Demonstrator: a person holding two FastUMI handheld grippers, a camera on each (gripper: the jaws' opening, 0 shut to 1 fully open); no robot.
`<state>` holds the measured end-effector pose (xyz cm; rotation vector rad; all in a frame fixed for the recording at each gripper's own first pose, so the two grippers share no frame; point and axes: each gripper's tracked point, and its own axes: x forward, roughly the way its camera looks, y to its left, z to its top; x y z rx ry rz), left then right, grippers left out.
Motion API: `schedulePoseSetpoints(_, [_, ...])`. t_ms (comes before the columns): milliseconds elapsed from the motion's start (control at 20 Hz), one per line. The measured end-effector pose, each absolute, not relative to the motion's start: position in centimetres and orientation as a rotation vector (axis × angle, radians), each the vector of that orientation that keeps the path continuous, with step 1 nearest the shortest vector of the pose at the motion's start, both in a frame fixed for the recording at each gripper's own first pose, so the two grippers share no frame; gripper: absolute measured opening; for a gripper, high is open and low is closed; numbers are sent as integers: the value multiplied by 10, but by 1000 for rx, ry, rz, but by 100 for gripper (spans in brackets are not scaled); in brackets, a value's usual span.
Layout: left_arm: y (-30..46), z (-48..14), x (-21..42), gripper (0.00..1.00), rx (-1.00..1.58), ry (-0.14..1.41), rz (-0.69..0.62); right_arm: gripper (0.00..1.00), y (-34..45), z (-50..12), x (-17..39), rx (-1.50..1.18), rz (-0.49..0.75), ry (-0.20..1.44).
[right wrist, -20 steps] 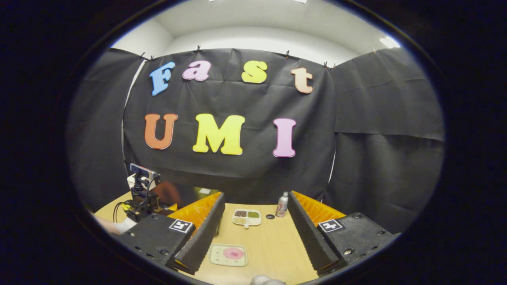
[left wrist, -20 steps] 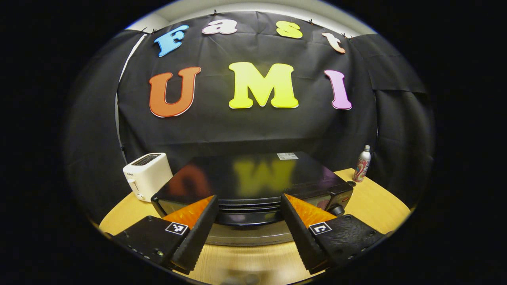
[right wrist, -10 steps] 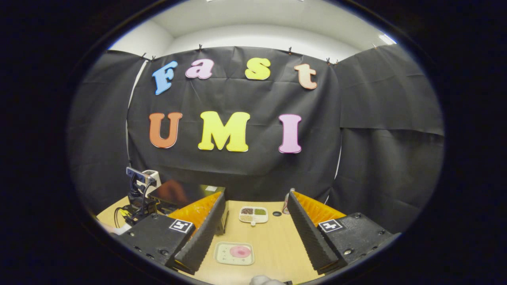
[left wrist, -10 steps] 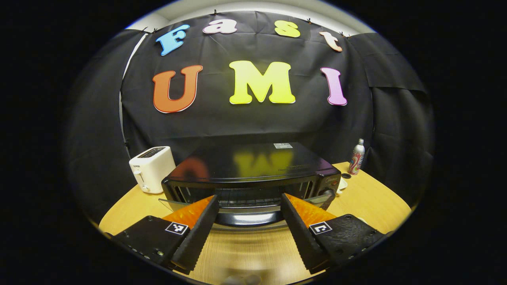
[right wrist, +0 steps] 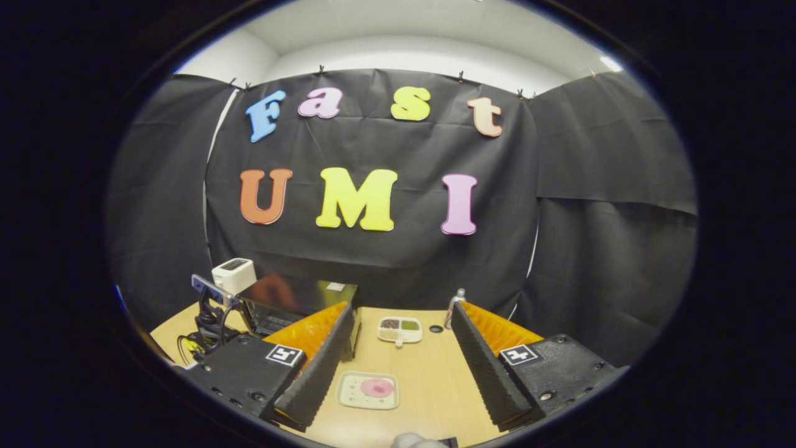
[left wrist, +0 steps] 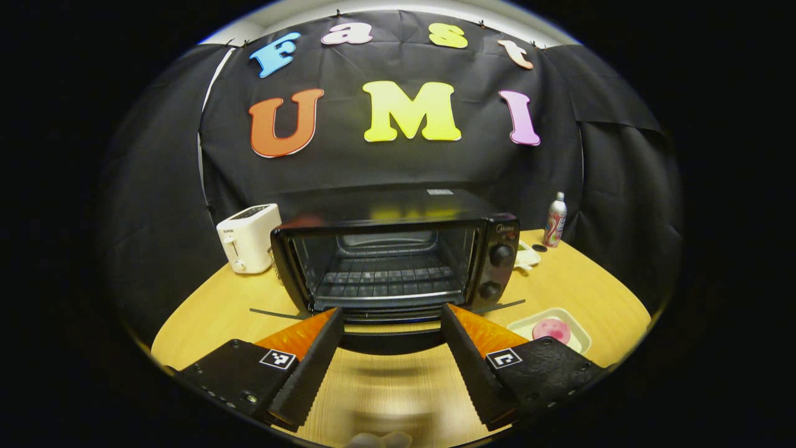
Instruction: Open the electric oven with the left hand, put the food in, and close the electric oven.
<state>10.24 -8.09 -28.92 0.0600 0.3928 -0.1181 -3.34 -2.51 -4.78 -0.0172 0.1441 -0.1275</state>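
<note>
Two grippers are in my hands, and both have their jaws spread wide with nothing between them. From the left gripper view, my left gripper (left wrist: 392, 348) hangs just in front of the oven (left wrist: 398, 258), whose glass door (left wrist: 388, 336) is dropped down flat, its dark handle lying between my fingers; I cannot tell whether they touch it. The wire rack inside (left wrist: 388, 277) is bare. A white toaster (left wrist: 249, 236) stands just beside the oven on one side, a bottle (left wrist: 555, 219) well behind on the other. The food, a pink round piece (left wrist: 551, 330), sits on a pale tray (left wrist: 581, 339) on the wooden table (left wrist: 205, 317), off to the oven's knob side. From the right gripper view, my right gripper (right wrist: 398, 367) hovers above that same tray (right wrist: 349, 392) with the pink piece (right wrist: 377, 387), apart from it. Farther back lies a divided dish (right wrist: 400, 330).
</note>
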Motion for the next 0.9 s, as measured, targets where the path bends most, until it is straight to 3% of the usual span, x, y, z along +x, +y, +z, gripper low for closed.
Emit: schedulePoseSetpoints(900, [-75,-395,60,96,23,660,-103,97,-23,-60,-50,-54,-145,178])
